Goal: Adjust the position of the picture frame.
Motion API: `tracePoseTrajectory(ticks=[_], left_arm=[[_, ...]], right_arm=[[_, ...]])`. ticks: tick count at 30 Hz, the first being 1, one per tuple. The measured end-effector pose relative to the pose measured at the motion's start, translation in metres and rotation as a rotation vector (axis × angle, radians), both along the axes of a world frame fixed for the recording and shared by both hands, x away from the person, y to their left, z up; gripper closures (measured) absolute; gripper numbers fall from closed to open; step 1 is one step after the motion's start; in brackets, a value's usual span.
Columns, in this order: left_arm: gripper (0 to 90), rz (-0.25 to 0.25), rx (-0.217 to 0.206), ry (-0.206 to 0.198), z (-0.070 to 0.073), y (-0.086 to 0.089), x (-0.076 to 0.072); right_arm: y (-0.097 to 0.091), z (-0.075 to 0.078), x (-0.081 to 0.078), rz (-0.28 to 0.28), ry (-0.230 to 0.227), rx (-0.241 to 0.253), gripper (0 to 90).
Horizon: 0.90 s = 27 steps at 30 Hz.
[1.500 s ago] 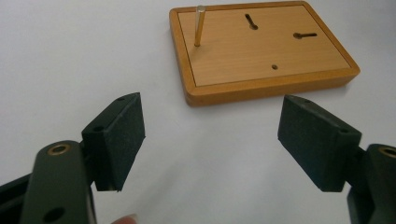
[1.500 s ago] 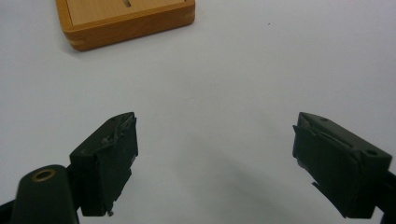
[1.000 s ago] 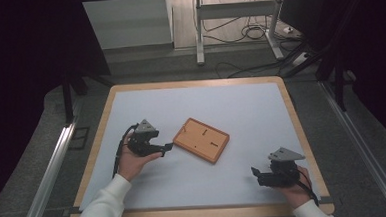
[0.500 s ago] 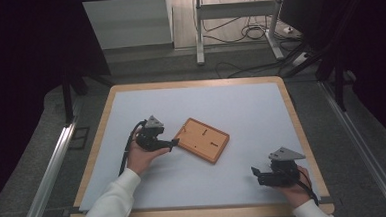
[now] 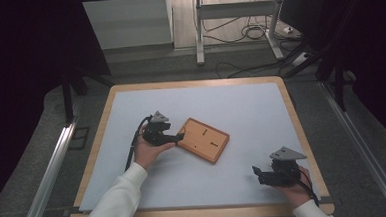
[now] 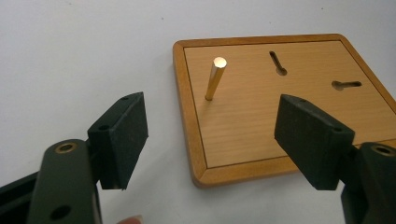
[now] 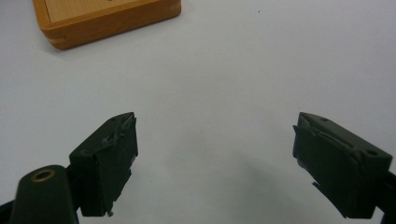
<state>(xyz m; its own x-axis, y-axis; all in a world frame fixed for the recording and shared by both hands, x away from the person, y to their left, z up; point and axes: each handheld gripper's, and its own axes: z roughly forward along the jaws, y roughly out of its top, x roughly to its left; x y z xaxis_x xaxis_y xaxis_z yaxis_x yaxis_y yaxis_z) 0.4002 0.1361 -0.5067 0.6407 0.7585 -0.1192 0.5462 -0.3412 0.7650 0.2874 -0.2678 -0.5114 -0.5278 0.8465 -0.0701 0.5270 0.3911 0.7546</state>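
Wooden board mid-table, one | left gripper at its left edge, jaws wide, just narrowing, nothing held | left gripper view alone reveals one brass peg, two slots | right gripper well apart, open, empty.

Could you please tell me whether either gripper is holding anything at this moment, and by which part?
Nothing is held: left gripper stands open at the flat wooden board; right gripper is open.

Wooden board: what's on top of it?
On the flat rectangular wooden board one brass-coloured metal pin stands upright near a corner, and two keyhole-shaped slots are cut into the face. The right black jaw covers part of the near edge.
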Motion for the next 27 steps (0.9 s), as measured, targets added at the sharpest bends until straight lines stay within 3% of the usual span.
tracePoseTrajectory(ticks=[14,27], left_arm=[[36.0,0.012,0.016,-0.008,-0.01,-0.021,0.013],[59.5,0.022,0.054,-0.035,-0.014,-0.032,0.02]], right_arm=[[0.0,-0.001,0.001,-0.006,0.005,-0.008,13.7],[0.001,-0.002,0.001,0.001,0.015,-0.013,13.7]])
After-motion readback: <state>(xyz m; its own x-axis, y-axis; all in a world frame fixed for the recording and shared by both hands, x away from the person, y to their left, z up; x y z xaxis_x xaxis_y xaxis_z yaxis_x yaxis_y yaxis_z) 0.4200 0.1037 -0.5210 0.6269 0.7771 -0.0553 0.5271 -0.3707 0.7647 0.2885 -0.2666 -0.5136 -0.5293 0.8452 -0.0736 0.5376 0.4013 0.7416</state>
